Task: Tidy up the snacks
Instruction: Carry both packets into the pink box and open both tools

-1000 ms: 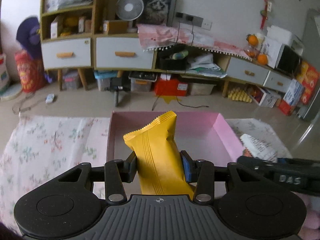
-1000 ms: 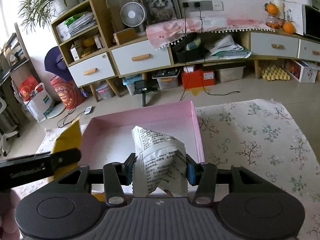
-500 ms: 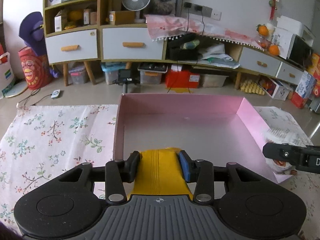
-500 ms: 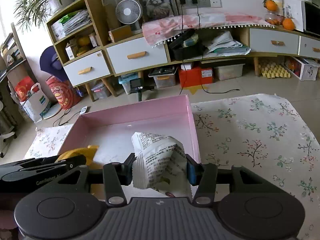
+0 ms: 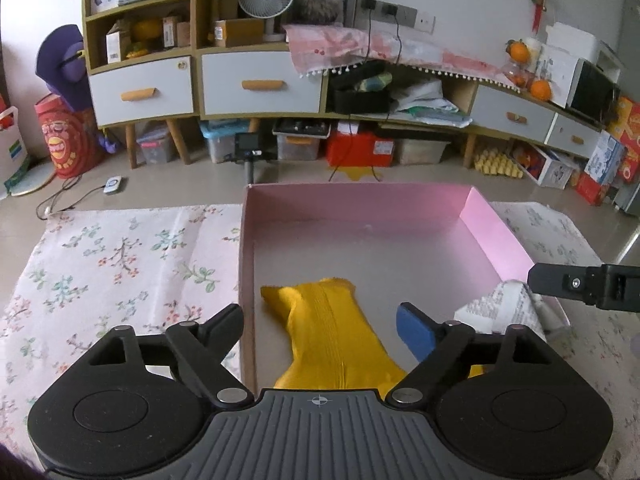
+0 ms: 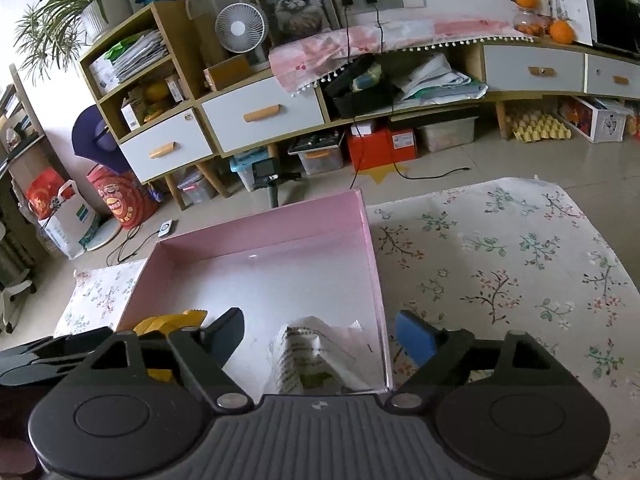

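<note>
Both claws were opening, pads clear: the yellow packet (image 5: pixel 332 336) lay between the left claw (image 5: pixel 320 326), the white packet (image 6: pixel 316 356) between the right claw (image 6: pixel 320 332), both inside the pink box (image 5: pixel 360 204). Light, crinkly, slippery-looking wrappers; pinching mid-body seemed safest.

The left gripper (image 5: pixel 320 320) is opening, its jaws clear of the yellow snack packet (image 5: pixel 332 336) that lies between them on the floor of the pink box (image 5: pixel 356 200) near its left wall, while a white printed packet (image 5: pixel 500 308) rests against the box's right wall.
</note>
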`<action>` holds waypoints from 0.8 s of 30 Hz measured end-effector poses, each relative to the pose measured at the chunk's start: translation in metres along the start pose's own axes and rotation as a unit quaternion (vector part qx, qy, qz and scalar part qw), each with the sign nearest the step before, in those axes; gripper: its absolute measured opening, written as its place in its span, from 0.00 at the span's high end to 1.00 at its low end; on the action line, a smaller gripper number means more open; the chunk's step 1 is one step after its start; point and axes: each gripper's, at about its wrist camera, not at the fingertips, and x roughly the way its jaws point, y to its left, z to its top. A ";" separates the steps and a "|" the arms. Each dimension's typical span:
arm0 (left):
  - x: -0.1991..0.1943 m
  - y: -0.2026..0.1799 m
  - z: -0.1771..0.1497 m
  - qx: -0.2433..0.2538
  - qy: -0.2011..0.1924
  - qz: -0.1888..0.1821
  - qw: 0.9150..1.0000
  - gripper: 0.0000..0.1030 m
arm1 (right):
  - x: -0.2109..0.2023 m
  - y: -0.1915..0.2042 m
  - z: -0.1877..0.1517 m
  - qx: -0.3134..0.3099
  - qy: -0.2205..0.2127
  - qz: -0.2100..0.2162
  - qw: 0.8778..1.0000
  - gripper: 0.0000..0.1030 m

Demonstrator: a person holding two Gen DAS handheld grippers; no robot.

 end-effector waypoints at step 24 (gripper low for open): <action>-0.096 0.026 -0.033 -0.014 -0.009 0.004 1.000 0.05 | -0.069 0.024 -0.015 -0.092 -0.016 0.006 0.996 0.25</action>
